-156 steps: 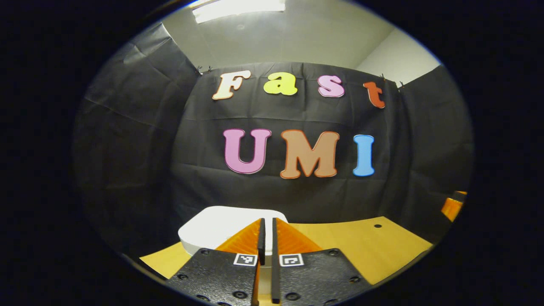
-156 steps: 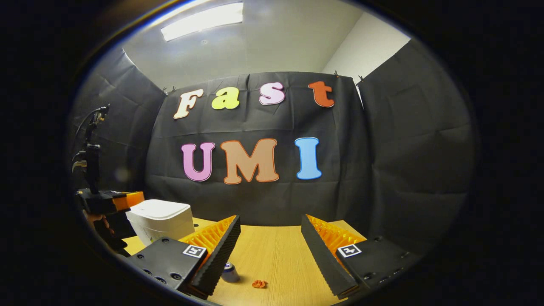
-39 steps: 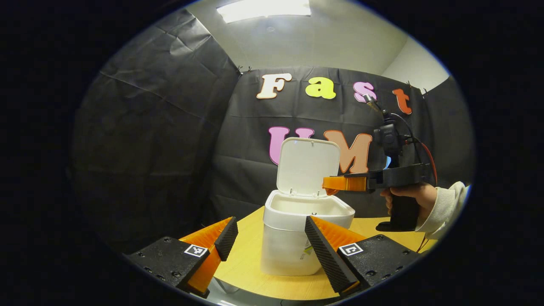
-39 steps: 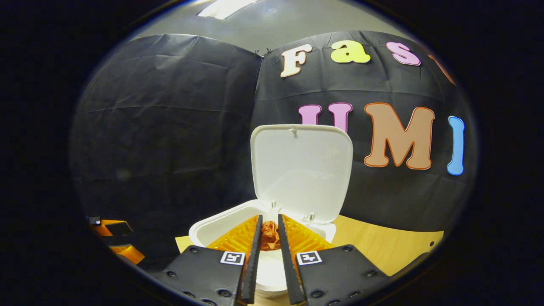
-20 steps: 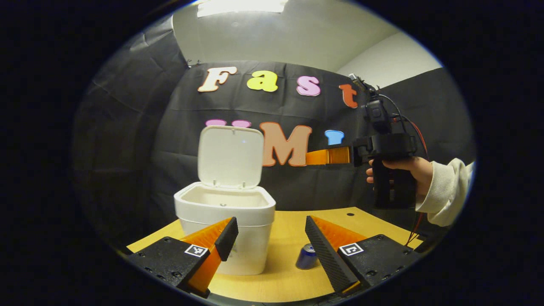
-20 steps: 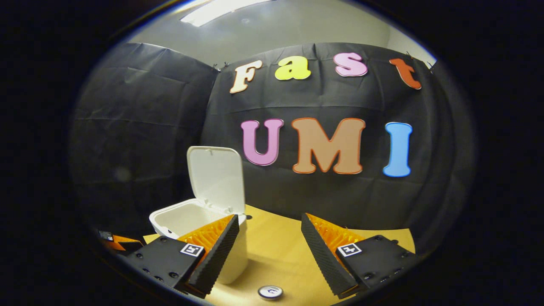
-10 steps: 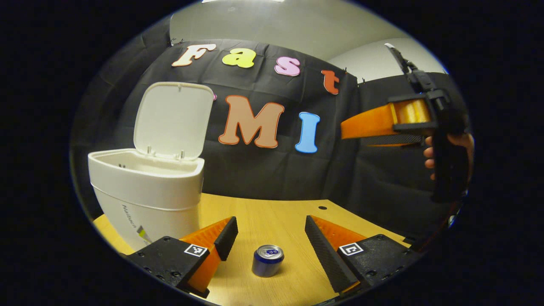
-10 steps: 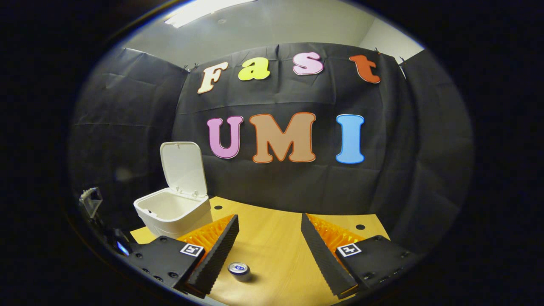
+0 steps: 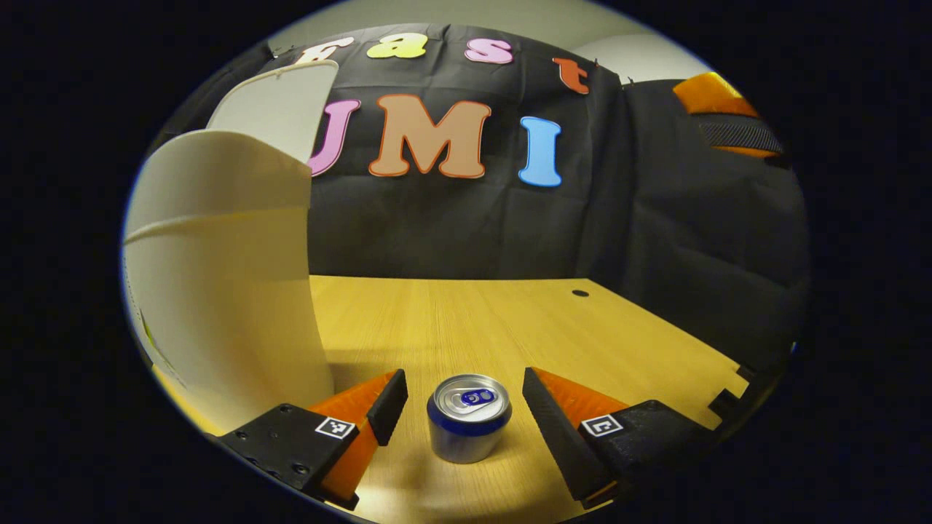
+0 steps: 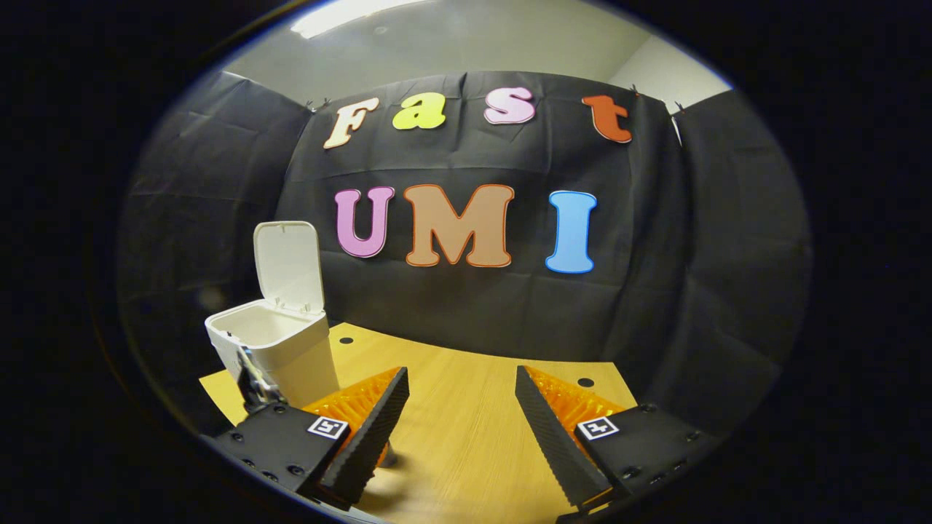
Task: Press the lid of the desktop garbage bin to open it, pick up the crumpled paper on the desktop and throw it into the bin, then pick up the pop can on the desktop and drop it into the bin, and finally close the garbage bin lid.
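A blue and silver pop can [image 9: 468, 418] stands upright on the wooden desk [image 9: 510, 320]. My left gripper [image 9: 464, 378] is open, low over the desk, with the can between its fingers and a gap on each side. The white bin [image 9: 226, 276] rises close on the left, its lid [image 9: 280, 109] up; its inside is hidden from here. In the right gripper view the bin [image 10: 273, 349] stands at the left with its lid [image 10: 287, 266] upright. My right gripper [image 10: 462, 375] is open above the desk, holding nothing. It also appears high at the right [image 9: 728, 120] in the left gripper view.
The black cloth wall closes the back and both sides of the desk. Small round holes [image 9: 580, 293] mark the desk near its far edge. Bare wood [image 10: 466, 429] stretches to the right of the bin. The desk's right edge [image 9: 728, 393] is close.
My right gripper let the crumpled paper go over the bin and drew back to the right, open. My left gripper came down and forward until the can stood between its fingers.
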